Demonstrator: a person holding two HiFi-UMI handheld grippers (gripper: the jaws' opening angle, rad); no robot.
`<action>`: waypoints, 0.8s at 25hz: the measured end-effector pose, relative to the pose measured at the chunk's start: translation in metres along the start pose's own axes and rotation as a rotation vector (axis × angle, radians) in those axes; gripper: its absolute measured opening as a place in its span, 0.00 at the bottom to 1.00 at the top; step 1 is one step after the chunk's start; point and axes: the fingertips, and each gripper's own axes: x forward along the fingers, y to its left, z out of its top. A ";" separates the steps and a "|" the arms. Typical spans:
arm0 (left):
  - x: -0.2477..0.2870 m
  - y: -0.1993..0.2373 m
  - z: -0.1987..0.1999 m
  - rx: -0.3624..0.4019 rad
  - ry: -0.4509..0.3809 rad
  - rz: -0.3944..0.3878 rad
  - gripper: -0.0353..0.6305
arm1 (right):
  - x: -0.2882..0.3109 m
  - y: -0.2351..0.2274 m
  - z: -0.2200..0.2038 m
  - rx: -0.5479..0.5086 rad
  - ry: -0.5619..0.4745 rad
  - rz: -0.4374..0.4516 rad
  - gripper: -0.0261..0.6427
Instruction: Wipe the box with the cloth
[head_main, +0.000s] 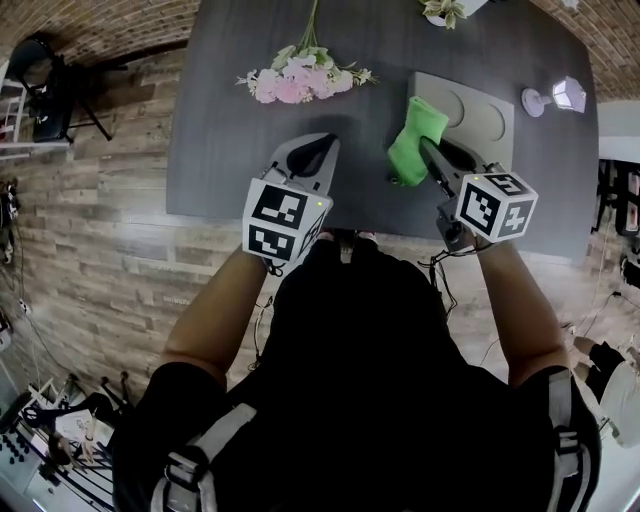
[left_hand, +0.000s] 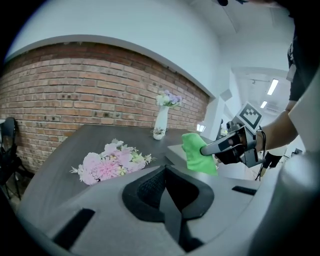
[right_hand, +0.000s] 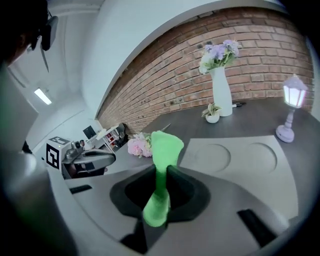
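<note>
Right tool (right_hand: 159, 169) pinches soft crumpled green cloth (right_hand: 167, 144).

The counter (head_main: 240, 150) is dark grey and stands on a floor (head_main: 120, 260) of wooden planks. A bunch of pink flowers (head_main: 298, 82) lies flat on it, left of the middle, with the stems pointing to the far edge. On the right half lies a flat grey box (head_main: 485, 120) with two round hollows in its top. Near the right edge, beside the box, stands a small lantern lamp (head_main: 560, 97). At the far edge stands a white vase (right_hand: 221, 92) with purple flowers, and a small pot (right_hand: 212, 118) is just beside it.
</note>
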 end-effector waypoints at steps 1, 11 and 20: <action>0.003 -0.003 0.002 0.004 0.000 -0.004 0.07 | -0.005 -0.009 -0.002 0.006 0.001 -0.016 0.12; 0.033 -0.041 0.013 0.037 0.023 -0.019 0.07 | -0.050 -0.092 -0.014 0.039 -0.016 -0.119 0.12; 0.066 -0.082 0.028 0.084 0.041 -0.041 0.07 | -0.093 -0.158 -0.024 0.054 -0.039 -0.176 0.12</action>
